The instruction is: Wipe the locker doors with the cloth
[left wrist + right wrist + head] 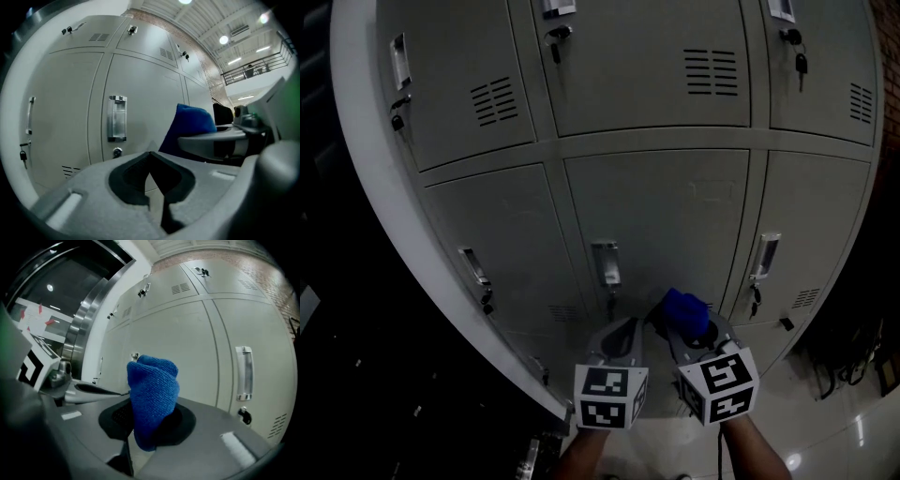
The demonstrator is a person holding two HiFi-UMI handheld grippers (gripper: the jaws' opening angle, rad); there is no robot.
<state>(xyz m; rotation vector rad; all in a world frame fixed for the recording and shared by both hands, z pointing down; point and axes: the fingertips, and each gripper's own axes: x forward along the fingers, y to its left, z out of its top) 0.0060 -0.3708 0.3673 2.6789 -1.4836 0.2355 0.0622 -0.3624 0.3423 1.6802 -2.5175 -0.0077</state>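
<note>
Locker doors (656, 211) closed; right hand-held gripper (677, 328) grips cloth (685, 308).

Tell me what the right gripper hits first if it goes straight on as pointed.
The right gripper, shut on the blue cloth, faces the lower middle locker door; the cloth would likely touch that door first. Gap unclear.

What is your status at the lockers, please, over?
Left gripper jaws shut, empty. Right gripper shut on blue cloth, held at lower middle locker door; contact not clear. Door handle close on the left.
</note>
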